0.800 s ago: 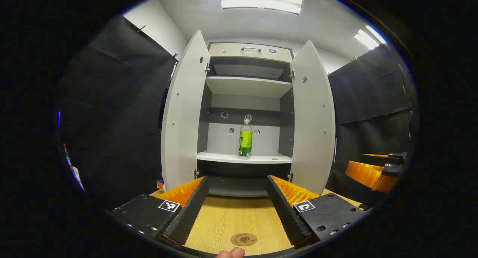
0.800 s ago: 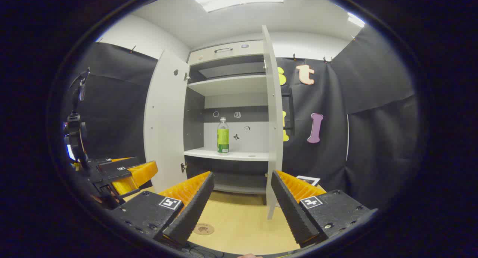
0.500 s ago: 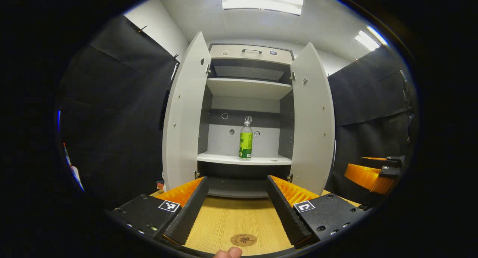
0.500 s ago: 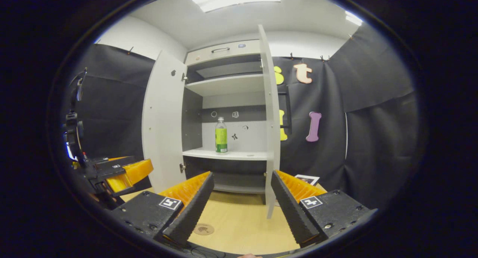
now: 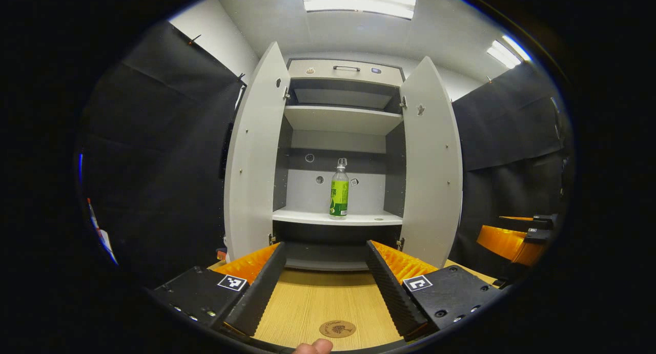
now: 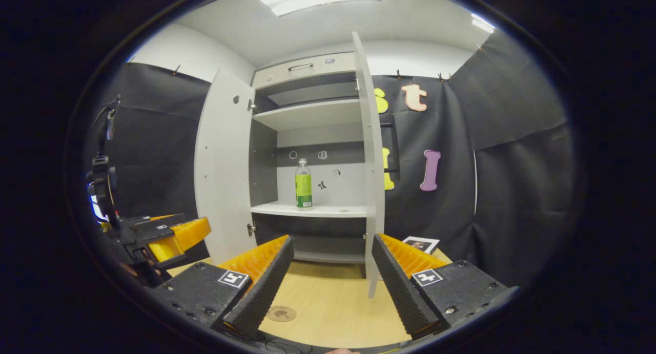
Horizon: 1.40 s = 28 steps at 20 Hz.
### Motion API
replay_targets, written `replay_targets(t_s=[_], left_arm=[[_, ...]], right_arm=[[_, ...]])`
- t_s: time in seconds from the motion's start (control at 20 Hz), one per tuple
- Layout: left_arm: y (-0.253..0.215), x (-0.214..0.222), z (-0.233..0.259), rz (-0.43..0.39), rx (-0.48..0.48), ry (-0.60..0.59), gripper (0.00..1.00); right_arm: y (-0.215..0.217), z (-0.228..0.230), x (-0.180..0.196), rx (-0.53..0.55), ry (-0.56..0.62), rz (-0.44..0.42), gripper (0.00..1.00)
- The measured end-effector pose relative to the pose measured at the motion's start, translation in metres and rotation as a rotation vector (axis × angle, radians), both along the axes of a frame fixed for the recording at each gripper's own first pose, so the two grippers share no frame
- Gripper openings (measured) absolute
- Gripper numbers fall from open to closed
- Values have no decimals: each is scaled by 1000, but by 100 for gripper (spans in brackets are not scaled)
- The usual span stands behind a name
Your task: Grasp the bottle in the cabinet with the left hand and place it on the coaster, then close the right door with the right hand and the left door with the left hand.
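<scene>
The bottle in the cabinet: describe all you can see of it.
The bottle is a slim clear plastic one with a pale cap and a green wrap label over most of its body. It stands upright on the cabinet's lower shelf, near the middle, with nothing else touching it, between both open doors.

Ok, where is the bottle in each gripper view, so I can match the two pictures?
Left gripper view: the bottle stands upright near the middle of the picture, on the cabinet's lower shelf, between the two open doors.
Right gripper view: the bottle stands left of centre on the same shelf, just left of the edge-on right door.
Shared landmark: the round coaster on the wooden table in front.
</scene>
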<state>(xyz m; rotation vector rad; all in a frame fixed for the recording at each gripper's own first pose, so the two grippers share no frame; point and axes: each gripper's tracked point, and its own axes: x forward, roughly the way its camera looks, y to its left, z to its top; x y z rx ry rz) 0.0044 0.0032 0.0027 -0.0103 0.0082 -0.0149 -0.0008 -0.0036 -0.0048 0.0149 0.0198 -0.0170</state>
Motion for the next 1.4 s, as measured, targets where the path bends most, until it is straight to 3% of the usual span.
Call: replay_targets(t_s=[0.1,0.15,0.35,0.5,0.65,0.7,0.75,1.2,1.4], left_arm=[[-5,9,3,-34,-15,0,99],[-7,15,4,-50,-22,5,95],[-13,50,14,-103,-38,9,95],[-24,87,26,-189,-66,3,95],[-28,129,40,-223,-93,1,95],[-29,144,46,-236,-90,-10,99],[-31,160,51,-249,-83,-14,95],[-32,299,43,-250,8,32,94],[-30,353,27,-202,5,55,95]], right_arm=[[-1,2,1,-10,-6,-5,100],[-2,1,0,-14,-6,-9,100],[-4,4,0,-16,-15,-28,100],[-8,9,-3,-9,-38,-56,100],[-13,6,-4,2,-32,-81,100],[-17,5,-4,3,-29,-94,100],[-20,5,-4,3,-25,-108,100],[-37,2,-6,8,-12,-235,100],[-40,-2,-4,14,-1,-274,100]])
